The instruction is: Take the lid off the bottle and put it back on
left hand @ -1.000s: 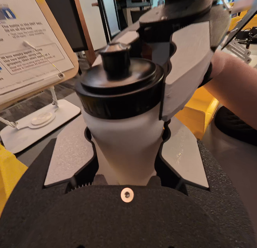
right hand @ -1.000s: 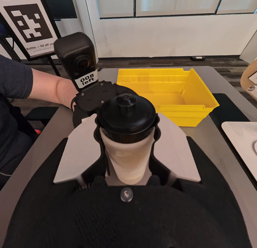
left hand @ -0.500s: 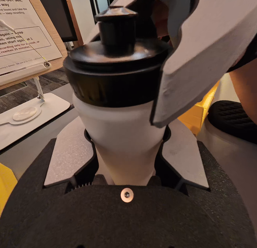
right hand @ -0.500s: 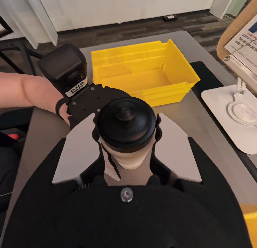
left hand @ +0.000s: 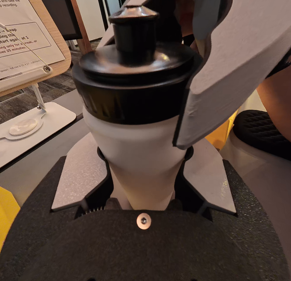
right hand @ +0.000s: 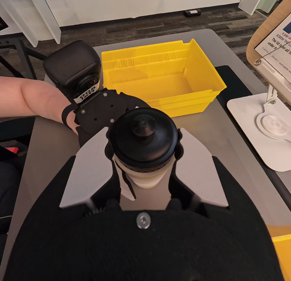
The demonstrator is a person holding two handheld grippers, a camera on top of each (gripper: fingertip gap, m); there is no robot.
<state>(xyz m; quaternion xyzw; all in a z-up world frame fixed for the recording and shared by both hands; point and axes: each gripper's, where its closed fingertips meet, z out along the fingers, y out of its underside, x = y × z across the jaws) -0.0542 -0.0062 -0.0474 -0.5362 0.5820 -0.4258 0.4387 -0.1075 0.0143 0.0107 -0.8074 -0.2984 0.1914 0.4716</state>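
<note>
At the centre of the left wrist view, a white, soft-looking plastic bottle (left hand: 141, 160) is held by its body in the left gripper (left hand: 144, 171), whose jaws are closed narrowly against it. The bottle's round black ribbed screw lid with a pull spout (right hand: 144, 139) is enclosed by the right gripper (right hand: 144, 148), closed on the lid's rim from both sides at the centre of the right wrist view. The lid is seated on the bottle neck; whether it is fully tightened cannot be told.

Slippage is judged the chief risk: the lid could turn inside the smooth pads of the right gripper, or the bottle could rotate or be squeezed out of shape in the left one if the twist is resisted. If the lid is worked at a tilt, the threads might be crossed.

A yellow open plastic bin (right hand: 163, 82) is seen in the upper middle of the right wrist view, on the grey counter (right hand: 204, 131), with nothing visible inside it. What the bottle contains cannot be seen.
</note>
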